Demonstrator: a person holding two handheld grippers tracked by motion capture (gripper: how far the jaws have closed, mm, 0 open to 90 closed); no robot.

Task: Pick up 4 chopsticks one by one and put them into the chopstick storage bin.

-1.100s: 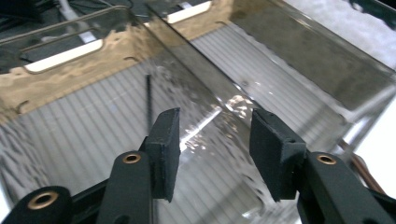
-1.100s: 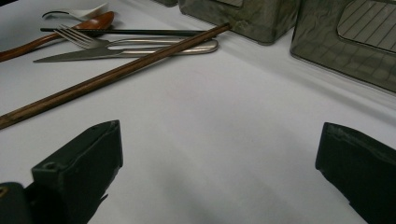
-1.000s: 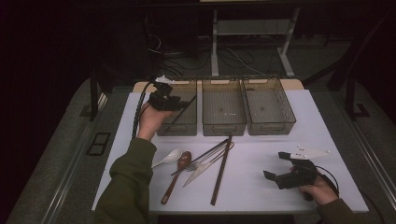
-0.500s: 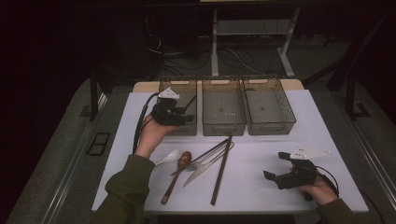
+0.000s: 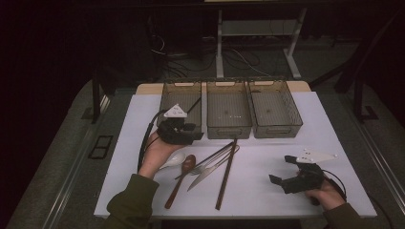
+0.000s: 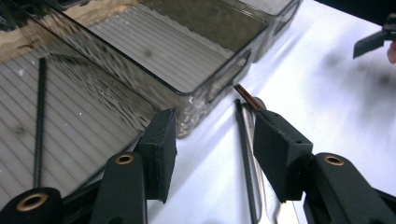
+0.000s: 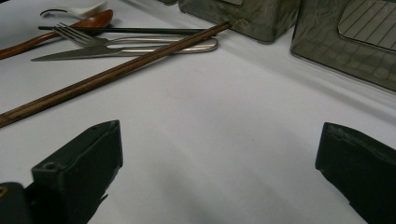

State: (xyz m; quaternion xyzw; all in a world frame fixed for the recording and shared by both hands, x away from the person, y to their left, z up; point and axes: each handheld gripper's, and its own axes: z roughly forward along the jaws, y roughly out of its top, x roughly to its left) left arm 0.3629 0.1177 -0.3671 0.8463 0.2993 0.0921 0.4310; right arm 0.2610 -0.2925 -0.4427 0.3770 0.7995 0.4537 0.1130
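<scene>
My left gripper (image 5: 195, 135) hovers at the front edge of the left tray (image 5: 168, 102); in the left gripper view its jaws (image 6: 212, 135) stand open with nothing between them. That tray holds one black chopstick (image 6: 39, 116). In front of the trays lie a white spoon (image 5: 173, 160), a wooden spoon (image 5: 180, 179), a fork (image 7: 74, 35), a knife (image 5: 210, 169), a brown chopstick (image 5: 227, 174) and a second black chopstick (image 7: 130, 31). At the right of the table rests my right gripper (image 5: 281, 169), its jaws (image 7: 219, 140) wide open over bare white table.
Three clear trays stand side by side at the back; the middle tray (image 5: 229, 125) and the right tray (image 5: 277, 126) are empty. The white table top (image 5: 267, 200) is bordered by dark floor. Cables and a stand sit behind the table.
My left gripper has come back from over the left tray toward the person and slightly down, to the tray's front edge. The right gripper has stayed put.
</scene>
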